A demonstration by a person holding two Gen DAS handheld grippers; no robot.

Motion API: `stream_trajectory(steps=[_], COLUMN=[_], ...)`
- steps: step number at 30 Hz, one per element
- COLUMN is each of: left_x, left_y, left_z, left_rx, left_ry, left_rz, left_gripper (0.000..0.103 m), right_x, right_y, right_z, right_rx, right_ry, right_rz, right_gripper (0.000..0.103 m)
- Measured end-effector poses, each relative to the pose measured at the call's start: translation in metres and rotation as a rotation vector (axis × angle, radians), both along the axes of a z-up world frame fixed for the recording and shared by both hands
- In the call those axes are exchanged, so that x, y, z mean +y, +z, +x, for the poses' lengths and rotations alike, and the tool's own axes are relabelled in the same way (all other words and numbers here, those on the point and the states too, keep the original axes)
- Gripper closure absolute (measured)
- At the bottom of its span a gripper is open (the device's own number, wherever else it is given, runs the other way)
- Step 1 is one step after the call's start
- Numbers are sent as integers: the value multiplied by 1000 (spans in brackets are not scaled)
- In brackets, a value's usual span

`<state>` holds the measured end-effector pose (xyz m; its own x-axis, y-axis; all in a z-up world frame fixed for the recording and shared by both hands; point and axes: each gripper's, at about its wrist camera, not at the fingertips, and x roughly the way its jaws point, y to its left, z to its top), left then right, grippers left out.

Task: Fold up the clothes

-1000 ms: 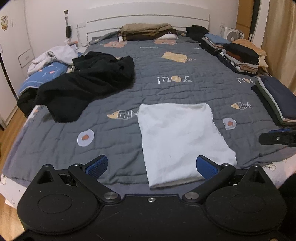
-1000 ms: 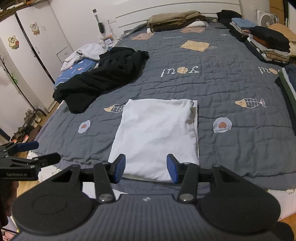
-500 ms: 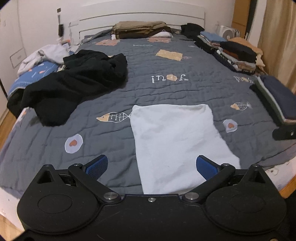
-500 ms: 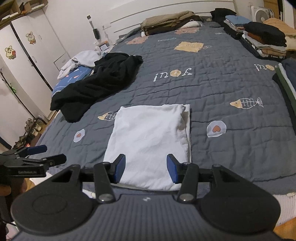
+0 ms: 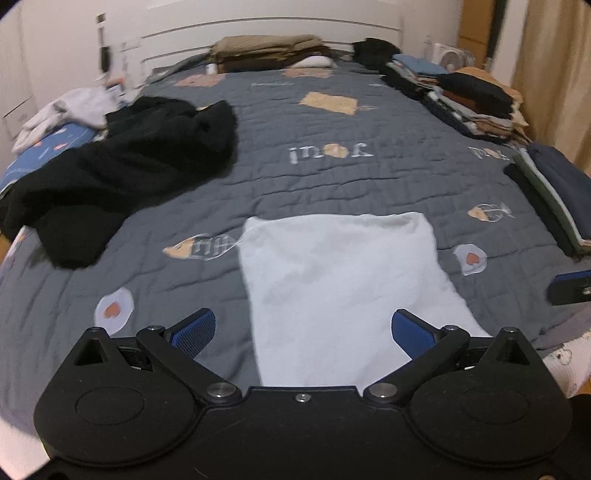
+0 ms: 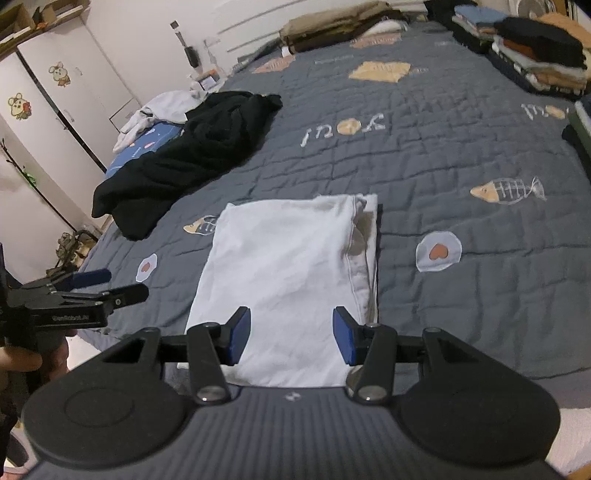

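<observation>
Two grippers hover over the near edge of a bed, neither holding anything. In the left wrist view the left gripper (image 5: 301, 330) has its blue pads spread very wide, one at 8 o'clock above the grey quilt (image 5: 332, 177) and one at 4 o'clock above the folded white garment (image 5: 343, 284). That garment lies flat as a neat rectangle on the quilt, running from the middle of the frame down toward 6 o'clock, its near end hidden behind the gripper body. In the right wrist view the right gripper (image 6: 291, 336) is parted more narrowly, both pads over the near end of the white garment (image 6: 284, 280), not closed on the cloth; whether the pads touch the fabric cannot be told. From this side a layered fold edge shows along the garment's right border. A crumpled black garment (image 5: 122, 173) sprawls at 10 o'clock on the quilt, well apart from the white one. Stacks of folded clothes (image 5: 469, 99) line the bed's edge at 2 o'clock, and a further folded pile (image 5: 266, 51) sits at 12 o'clock against the white headboard (image 5: 273, 26). At 9 o'clock in the right wrist view the left gripper appears side-on, gripped by a hand (image 6: 18, 360).
</observation>
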<state>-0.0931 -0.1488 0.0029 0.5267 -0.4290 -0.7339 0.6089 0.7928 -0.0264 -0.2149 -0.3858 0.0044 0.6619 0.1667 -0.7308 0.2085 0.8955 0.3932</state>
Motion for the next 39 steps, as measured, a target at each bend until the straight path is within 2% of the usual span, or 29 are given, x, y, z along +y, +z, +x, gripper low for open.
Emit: stream_trajectory(steps=[5,10,15,24,34,39], left_x=[-8,3,17,40,44,37], left_y=[-6,-14,-19,-37,-87,-111], left_z=[4,19,39,82,139,164], left_rx=[0,46,55,125,214,222], left_ry=[-67,-53,-64,-102,-139,-169], left_rz=[-16,-53,-83,-216,-302,-308], left_gripper=[0,1,3,3,3,3], right_x=[-2,2,5,10,17,13], right_y=[-12,-19,-18,-26,-51,-61], right_z=[4,6,3,-7,-4,-2], right_rx=[7,12,-4,-10,-70,-114], right_ry=[-14,-39,-87,-187,-237,-242], right_rz=[43,58,51,56,109,105], right_gripper=[55,55,55,55,55,48])
